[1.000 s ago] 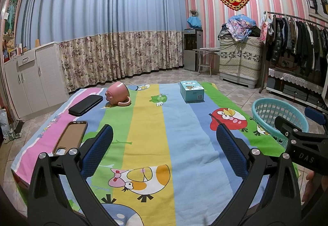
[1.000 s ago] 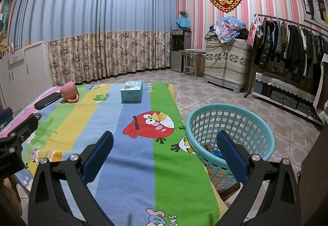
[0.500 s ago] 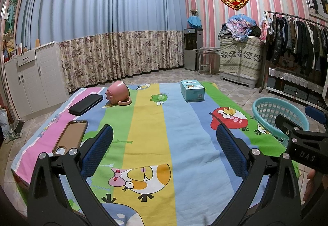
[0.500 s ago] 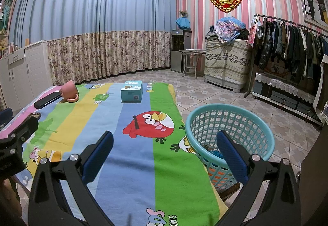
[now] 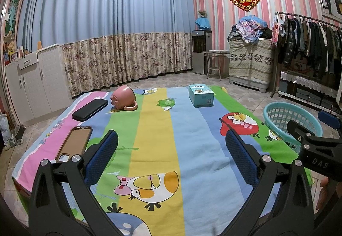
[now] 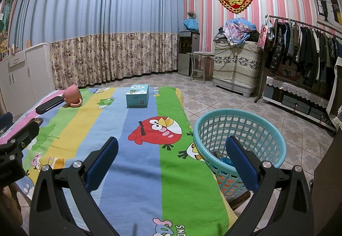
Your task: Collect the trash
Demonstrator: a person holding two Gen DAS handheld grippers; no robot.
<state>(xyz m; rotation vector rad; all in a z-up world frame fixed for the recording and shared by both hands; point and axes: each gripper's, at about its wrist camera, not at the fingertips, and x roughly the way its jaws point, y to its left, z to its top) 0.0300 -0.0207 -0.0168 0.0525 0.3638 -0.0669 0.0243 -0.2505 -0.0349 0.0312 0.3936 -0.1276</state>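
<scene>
Both my grippers, left and right, jaws spread, holding nothing. No obvious trash on the cloth; some already in basket. Box at far edge: likely light, stiff card, pinch across narrow sides.

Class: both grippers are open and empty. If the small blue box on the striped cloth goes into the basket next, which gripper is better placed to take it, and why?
Probably the right gripper: the blue box lies ahead of it and the basket sits directly beside its right finger. The left gripper is nearer the phone case side, farther from the basket.
</scene>
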